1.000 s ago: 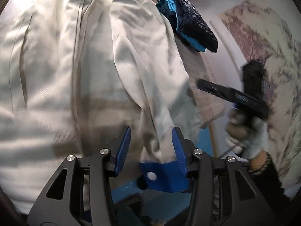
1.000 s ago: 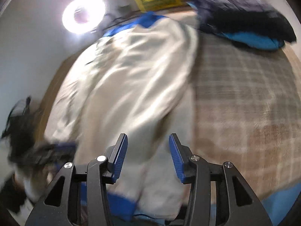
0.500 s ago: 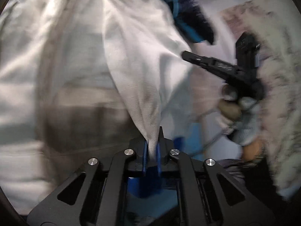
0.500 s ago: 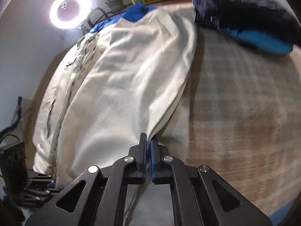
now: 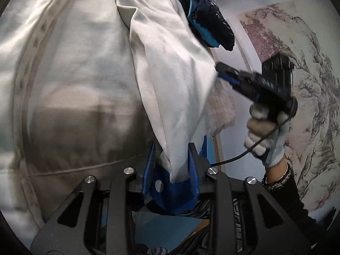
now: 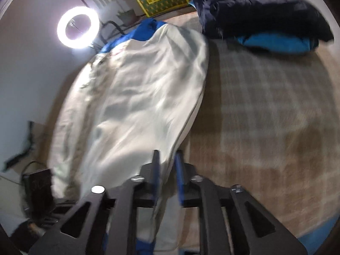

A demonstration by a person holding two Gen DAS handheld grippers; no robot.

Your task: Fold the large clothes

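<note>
Left tool (image 5: 171,159): blue pads parted, a bunched pale sleeve (image 5: 170,80) running down between them, its blue cuff (image 5: 174,195) with a white snap hanging just behind the pads. The jaws have just been opening; whether the pads still press the cloth cannot be told, though the sleeve hangs taut from the gap.

Right tool (image 6: 167,170): pads a narrow gap apart, the edge of the pale jacket (image 6: 136,106) running into that gap. These jaws have also just been opening. View is blurred; cannot tell whether the cloth is pinched or only lying between.

From the left wrist view, the right tool (image 5: 225,72) shows side-on, its tip at the sleeve's right edge, gripped by a hand in a white knit glove (image 5: 267,131) with a dark sleeve cuff below it.

Jacket: cream body, blue collar at the far end, spread lengthwise on a brown checked blanket (image 6: 265,106). The sleeve is lifted above the body of the jacket.

Beyond the jacket's far right corner, a folded dark navy garment (image 6: 255,8) with bright blue lining, lying on the same blanket.

Left of the jacket's collar, a lit ring light (image 6: 78,27).
</note>
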